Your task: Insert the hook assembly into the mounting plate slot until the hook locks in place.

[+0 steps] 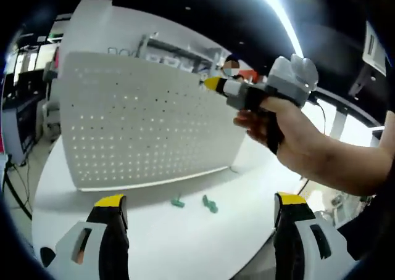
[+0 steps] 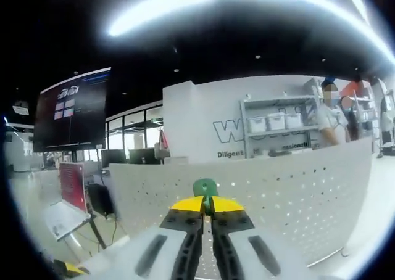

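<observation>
A white perforated mounting plate point(image 1: 145, 123) stands upright on a round white table point(image 1: 185, 243). Two small green hooks point(image 1: 196, 202) lie on the table just in front of it. The left gripper point(image 1: 200, 206) hovers nearer, jaws spread wide. A hand point(image 1: 290, 129) holds the right gripper point(image 1: 213, 84), its yellow tips near the plate's upper edge.

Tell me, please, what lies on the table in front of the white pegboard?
Two small green hooks lie on the white table before the pegboard. A third green hook is clamped in the right gripper; its lower part is covered.

matt white perforated panel point(image 1: 148, 126), green plastic hook point(image 2: 205, 187).
</observation>
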The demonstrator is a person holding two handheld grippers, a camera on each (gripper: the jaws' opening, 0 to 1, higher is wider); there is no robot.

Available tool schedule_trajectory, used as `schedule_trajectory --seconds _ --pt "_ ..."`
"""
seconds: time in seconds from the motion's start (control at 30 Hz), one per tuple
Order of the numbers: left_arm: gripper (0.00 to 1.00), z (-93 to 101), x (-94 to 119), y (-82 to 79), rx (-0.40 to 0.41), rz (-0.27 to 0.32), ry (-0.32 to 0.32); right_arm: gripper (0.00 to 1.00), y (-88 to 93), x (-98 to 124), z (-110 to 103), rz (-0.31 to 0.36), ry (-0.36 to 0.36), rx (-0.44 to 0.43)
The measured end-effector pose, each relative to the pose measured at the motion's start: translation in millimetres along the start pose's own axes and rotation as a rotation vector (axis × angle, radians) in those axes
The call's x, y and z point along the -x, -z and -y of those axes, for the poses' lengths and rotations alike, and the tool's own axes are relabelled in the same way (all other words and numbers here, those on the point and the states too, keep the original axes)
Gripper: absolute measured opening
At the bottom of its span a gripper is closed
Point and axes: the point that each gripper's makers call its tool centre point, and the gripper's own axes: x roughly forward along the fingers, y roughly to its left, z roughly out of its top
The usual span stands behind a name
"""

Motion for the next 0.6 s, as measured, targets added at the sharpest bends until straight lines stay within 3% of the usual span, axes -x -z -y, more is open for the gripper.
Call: schedule_trajectory --seconds 0.3,0.6 --pt "1.0 -12.8 -1.0 10.7 0.026 -0.024 -0.017 0.0 1.7 -33.0 6.7 0.02 0.043 -0.049" --pt "1.0 -20.2 -4.8 15.5 0.047 -0.033 -0.018 0.0 13.1 -53.0 -4.1 0.009 0.036 -0.055"
